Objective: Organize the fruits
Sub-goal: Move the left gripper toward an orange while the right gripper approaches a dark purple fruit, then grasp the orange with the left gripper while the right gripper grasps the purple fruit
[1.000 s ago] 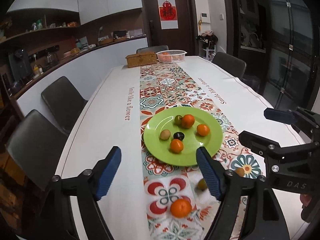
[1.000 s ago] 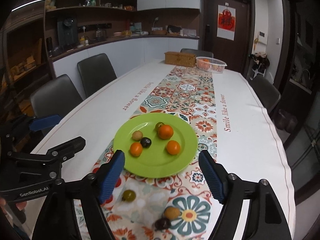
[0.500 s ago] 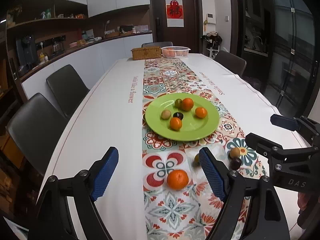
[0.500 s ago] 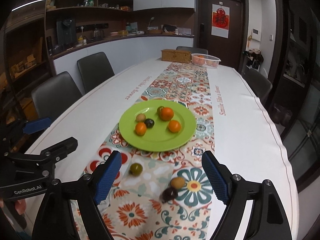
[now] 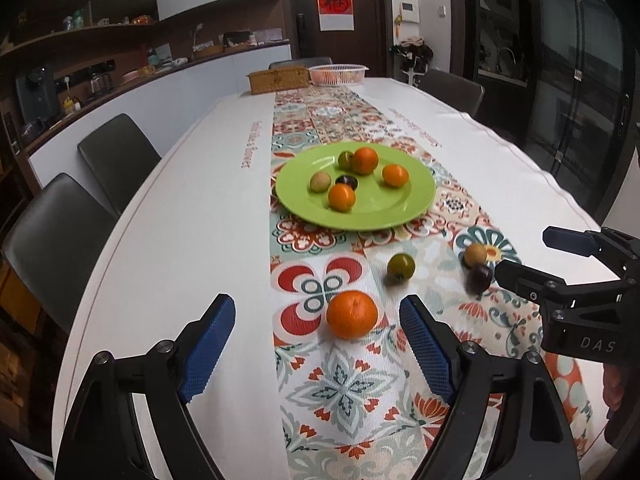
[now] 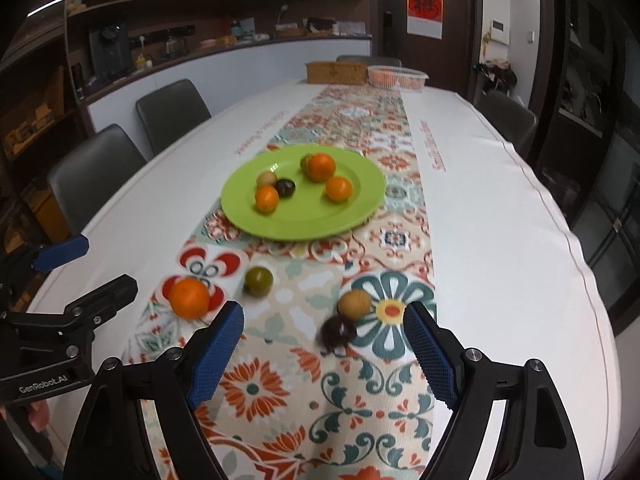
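Observation:
A green plate (image 5: pixel 380 212) (image 6: pixel 352 208) on the patterned runner holds several small fruits: oranges, a green one, a tan one and a dark one. Loose on the runner nearer me lie an orange (image 5: pixel 352 314) (image 6: pixel 189 297), a green fruit (image 5: pixel 401 266) (image 6: pixel 259 281), a tan fruit (image 5: pixel 475 255) (image 6: pixel 353 303) and a dark plum (image 5: pixel 480 277) (image 6: pixel 336 332). My left gripper (image 5: pixel 318 350) is open and empty just behind the orange. My right gripper (image 6: pixel 324 356) is open and empty just behind the plum and tan fruit.
A long white table (image 5: pixel 180 220) carries the runner. A wicker box (image 5: pixel 278 79) and a white basket (image 5: pixel 338 73) stand at its far end. Dark chairs (image 5: pixel 116 156) line the left side, and one chair (image 5: pixel 452 88) stands at the far right.
Both grippers have drawn back toward the near end of the table. The plate now looks farther off and the loose fruits have come into full view. Both stay open.

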`<action>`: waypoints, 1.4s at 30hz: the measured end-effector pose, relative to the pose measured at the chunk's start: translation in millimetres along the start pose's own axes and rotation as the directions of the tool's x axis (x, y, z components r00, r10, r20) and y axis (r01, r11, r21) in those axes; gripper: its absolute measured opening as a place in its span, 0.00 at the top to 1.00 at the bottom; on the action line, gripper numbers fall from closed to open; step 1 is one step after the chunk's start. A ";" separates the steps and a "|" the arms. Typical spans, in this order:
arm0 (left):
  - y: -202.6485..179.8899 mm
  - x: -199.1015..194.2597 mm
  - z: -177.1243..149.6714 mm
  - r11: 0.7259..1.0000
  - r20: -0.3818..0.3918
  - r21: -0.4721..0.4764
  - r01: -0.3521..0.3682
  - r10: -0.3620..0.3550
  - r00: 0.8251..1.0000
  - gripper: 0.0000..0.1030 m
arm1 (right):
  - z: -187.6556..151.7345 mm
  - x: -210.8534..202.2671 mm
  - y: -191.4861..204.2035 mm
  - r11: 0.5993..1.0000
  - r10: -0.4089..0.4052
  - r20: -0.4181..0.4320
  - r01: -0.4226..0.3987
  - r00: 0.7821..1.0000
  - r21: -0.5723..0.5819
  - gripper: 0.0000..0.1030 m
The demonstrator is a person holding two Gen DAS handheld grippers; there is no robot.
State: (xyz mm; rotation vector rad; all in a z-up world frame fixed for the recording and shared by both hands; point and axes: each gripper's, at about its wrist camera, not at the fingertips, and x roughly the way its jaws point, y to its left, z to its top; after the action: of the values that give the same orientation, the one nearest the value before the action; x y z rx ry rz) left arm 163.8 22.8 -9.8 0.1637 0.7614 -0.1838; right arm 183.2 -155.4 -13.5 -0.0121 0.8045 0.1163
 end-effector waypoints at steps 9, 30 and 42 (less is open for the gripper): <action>-5.3 21.1 -7.3 0.999 -0.014 0.039 0.032 -0.031 0.999 0.18 | -13.1 26.1 -8.6 0.999 -0.028 -0.066 0.030 0.997 0.025 0.20; -12.6 67.9 -4.5 0.993 -0.125 0.011 0.117 -0.115 0.985 0.49 | -14.1 58.8 -5.1 1.000 0.006 -0.135 -0.006 0.991 -0.001 0.51; -16.7 76.3 -4.6 0.995 -0.146 0.009 0.099 -0.097 0.985 0.60 | -14.4 66.2 -11.2 1.000 0.016 -0.151 -0.013 0.988 0.023 0.70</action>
State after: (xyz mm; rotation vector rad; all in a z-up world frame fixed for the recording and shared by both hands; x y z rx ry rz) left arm 211.0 -0.5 -67.6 0.1560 0.9144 -0.2736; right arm 219.6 -160.8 -71.4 0.0055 0.9577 0.1216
